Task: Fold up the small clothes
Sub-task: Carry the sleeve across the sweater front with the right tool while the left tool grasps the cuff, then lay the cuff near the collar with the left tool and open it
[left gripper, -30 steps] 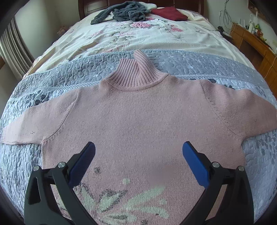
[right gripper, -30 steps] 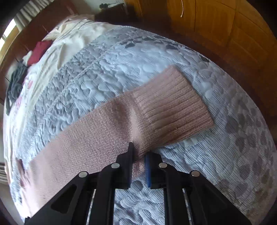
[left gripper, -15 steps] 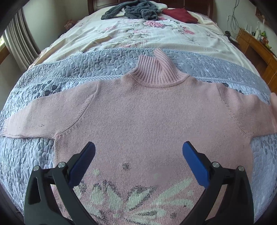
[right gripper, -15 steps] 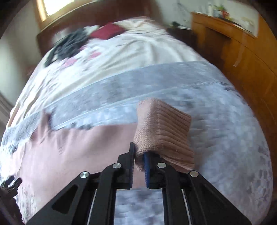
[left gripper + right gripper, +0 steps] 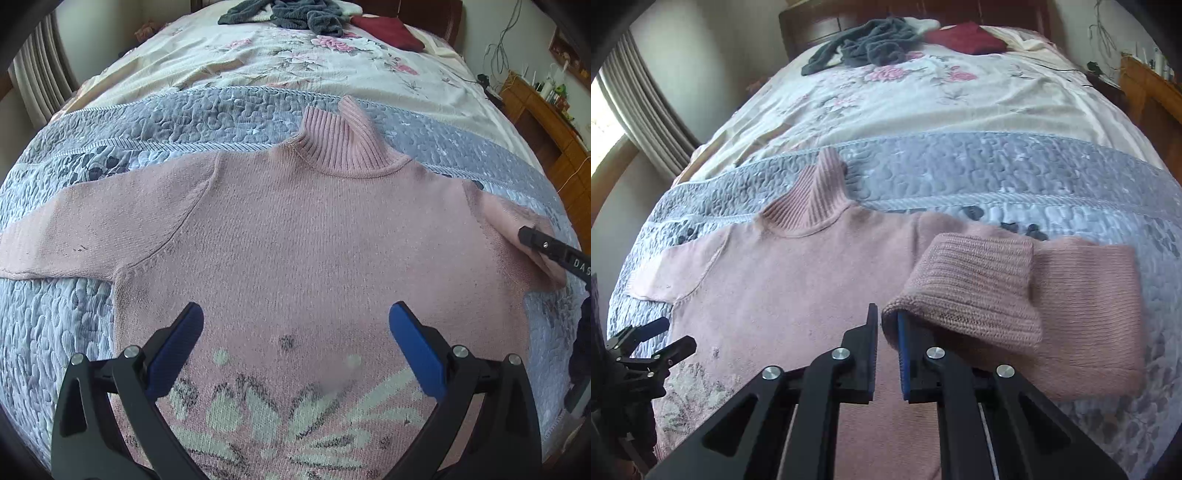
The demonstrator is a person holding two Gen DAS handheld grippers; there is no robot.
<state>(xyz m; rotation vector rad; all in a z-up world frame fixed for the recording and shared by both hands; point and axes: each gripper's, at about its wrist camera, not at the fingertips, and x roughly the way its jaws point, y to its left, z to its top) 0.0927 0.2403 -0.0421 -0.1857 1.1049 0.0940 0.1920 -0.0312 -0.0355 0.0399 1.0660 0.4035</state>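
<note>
a quilted grey-blue bedspread [image 5: 221, 122] carries the pink knit sweater [image 5: 314, 240], flat, ribbed turtleneck toward the headboard, sleeves stretched crosswise. its ribbed cuff [image 5: 971, 284] is doubled back over the sleeve, pinched in the nearly closed right gripper [image 5: 887, 325]. the left gripper [image 5: 295, 321] hovers spread wide above the hem.

Sweater [image 5: 314, 240]: pink turtleneck, lying flat, front up, on the bed.
Right sleeve [image 5: 1086, 295]: lying doubled back, cuff [image 5: 971, 288] resting on top.
</note>
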